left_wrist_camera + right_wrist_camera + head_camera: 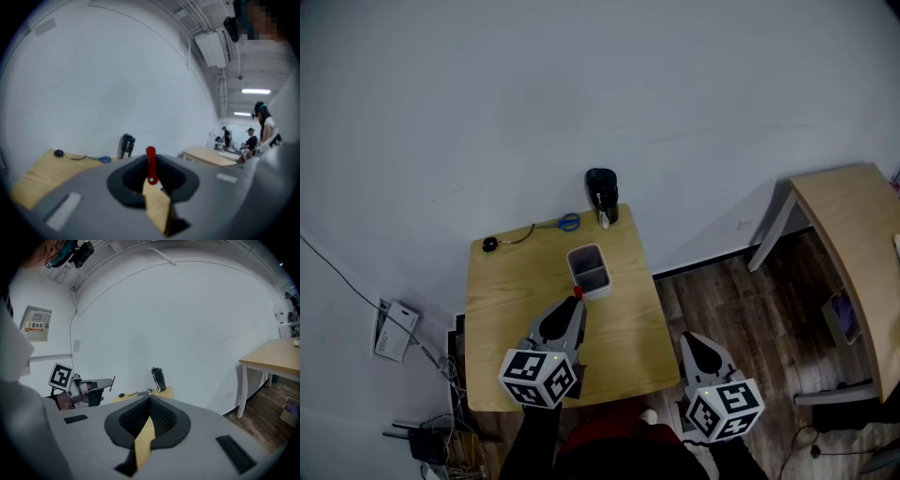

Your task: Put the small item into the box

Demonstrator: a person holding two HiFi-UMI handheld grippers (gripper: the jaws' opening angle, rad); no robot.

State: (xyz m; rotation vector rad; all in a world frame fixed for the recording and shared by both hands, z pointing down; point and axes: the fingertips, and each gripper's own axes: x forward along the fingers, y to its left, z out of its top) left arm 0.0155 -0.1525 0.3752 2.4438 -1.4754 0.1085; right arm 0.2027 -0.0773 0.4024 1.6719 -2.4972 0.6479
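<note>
My left gripper (575,300) hangs over the small wooden table (506,291), shut on a small red item (577,292) that sticks up from its tips. In the left gripper view the red item (151,165) stands upright between the closed jaws. The grey open box (589,269) stands just beyond the gripper's tip, near the table's middle. My right gripper (697,345) hangs to the right of the table over the wooden floor, shut with nothing in it. The right gripper view shows its jaws (149,414) closed, and the left gripper (89,387) with the red item at the left.
A black bottle (602,197) stands at the table's far edge, with blue scissors (568,222) and a black round thing on a cord (490,244) beside it. A second wooden table (853,253) stands at the right. Cables and a white device (394,330) lie at the left.
</note>
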